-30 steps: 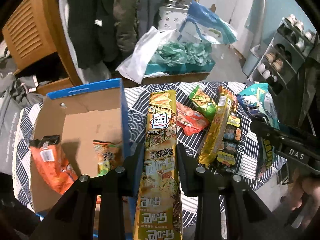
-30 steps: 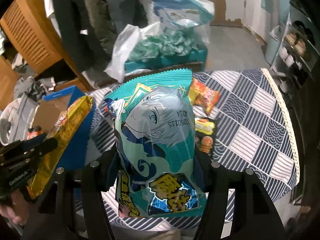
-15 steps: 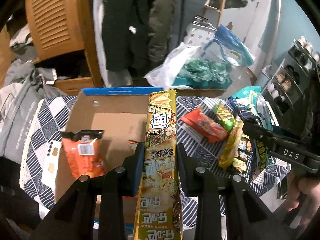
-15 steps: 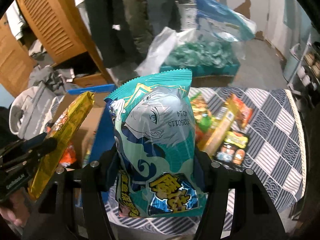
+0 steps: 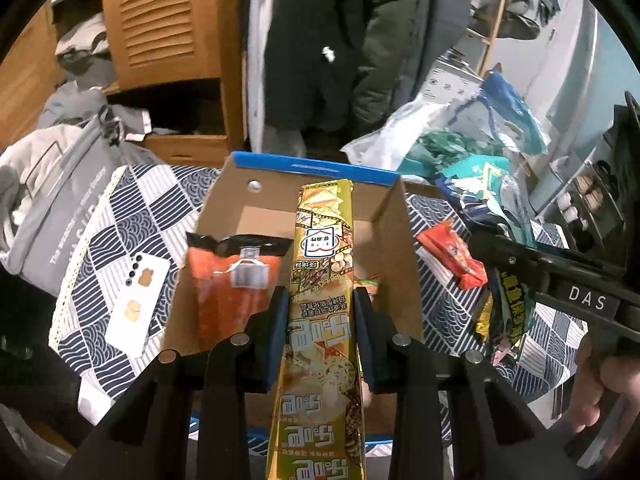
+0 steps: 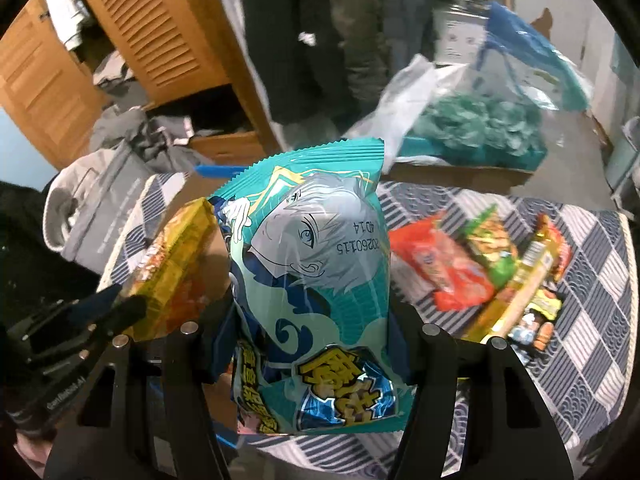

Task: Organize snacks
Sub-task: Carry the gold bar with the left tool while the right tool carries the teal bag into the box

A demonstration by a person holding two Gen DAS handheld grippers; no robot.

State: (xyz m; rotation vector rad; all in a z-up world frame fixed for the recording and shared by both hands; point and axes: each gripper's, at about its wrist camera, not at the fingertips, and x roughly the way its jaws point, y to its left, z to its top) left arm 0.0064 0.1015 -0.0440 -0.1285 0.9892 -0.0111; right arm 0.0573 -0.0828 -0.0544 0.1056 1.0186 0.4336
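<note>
1. Nearest, left gripper (image 5: pixel 320 332): both pads clamped on a long gold snack packet (image 5: pixel 322 280), held lengthwise and pointing away, its far end over the box
2. Right gripper (image 6: pixel 312 332): jaws clamped on a teal snack bag (image 6: pixel 316 280) with a cartoon face, held upright between the fingers; a hand (image 5: pixel 600 396) on its handle showed at the right edge of the left wrist view
3. Cardboard box (image 5: pixel 396 248) with a blue rim, open on the table, directly under the gold packet; an orange snack bag (image 5: pixel 232 280) lay inside at its left, and a small green-edged packet showed beside the right finger, too hidden to identify
4. White phone (image 5: pixel 138 300), flat on the patterned tablecloth (image 5: pixel 132 204), just left of the box
5. Red snack packet (image 6: pixel 444 268), green packet (image 6: pixel 492 248) and a second gold stick packet (image 6: pixel 520 292), lying close together on the cloth to the right of the box
6. Farthest, beyond the table: a clear plastic bag of teal items (image 6: pixel 468 124), dark hanging coats (image 5: pixel 320 40) and a louvred wooden cabinet (image 5: pixel 160 20)
</note>
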